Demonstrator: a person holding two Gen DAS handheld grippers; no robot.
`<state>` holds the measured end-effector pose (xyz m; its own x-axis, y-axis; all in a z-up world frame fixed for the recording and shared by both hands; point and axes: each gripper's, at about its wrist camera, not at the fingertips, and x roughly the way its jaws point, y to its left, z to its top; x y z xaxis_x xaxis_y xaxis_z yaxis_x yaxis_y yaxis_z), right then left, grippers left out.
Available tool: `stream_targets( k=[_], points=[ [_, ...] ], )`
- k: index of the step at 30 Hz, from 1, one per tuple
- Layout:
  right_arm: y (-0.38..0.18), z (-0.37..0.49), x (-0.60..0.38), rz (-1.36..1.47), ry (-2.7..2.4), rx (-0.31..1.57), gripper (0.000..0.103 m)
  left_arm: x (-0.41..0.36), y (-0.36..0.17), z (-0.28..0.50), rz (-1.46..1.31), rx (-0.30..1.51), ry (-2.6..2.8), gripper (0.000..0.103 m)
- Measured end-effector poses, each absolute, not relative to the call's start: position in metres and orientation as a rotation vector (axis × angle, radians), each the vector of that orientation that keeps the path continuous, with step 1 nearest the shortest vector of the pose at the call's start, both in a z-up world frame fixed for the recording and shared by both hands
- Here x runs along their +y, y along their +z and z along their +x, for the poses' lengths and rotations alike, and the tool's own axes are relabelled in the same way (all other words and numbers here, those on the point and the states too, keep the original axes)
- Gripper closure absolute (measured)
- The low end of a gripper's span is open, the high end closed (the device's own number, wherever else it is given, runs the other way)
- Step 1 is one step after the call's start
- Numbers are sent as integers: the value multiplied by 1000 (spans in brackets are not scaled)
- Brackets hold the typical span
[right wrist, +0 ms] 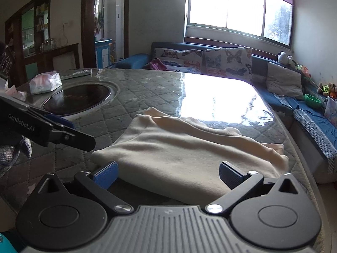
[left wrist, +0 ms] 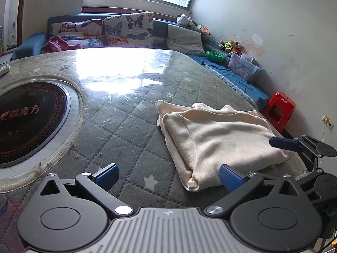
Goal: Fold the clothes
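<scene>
A cream garment [left wrist: 221,139] [right wrist: 179,154], folded into a thick rectangle, lies flat near the right edge of the quilted table [left wrist: 130,130] [right wrist: 147,88]. My left gripper [left wrist: 168,176] stands open just off the garment's near left corner, its right finger beside the cloth and nothing between the pads. In the right wrist view the left gripper [right wrist: 63,130] shows at the left. My right gripper [right wrist: 168,175] is open at the garment's near edge, its jaws wide on either side of the cloth, pads not pressing. One of its blue fingers [left wrist: 284,143] hovers over the garment's right edge.
A round black cooktop [left wrist: 27,122] [right wrist: 78,99] is set into the table at the left. A tissue pack [right wrist: 45,83] lies beyond it. A blue sofa with butterfly cushions [left wrist: 126,29] runs along the far side, with plastic bins [left wrist: 244,65] and a red stool [left wrist: 280,109] at the right.
</scene>
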<state>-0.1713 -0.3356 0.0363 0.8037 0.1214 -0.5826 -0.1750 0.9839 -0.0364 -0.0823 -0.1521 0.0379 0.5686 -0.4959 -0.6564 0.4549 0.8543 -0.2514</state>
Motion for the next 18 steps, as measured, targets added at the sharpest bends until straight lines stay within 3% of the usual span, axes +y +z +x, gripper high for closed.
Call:
stream_targets(
  k=[18],
  points=[
    [12,-191,-327,-108,202,742,0,-154,42,-103,-27,770,-537,0]
  ],
)
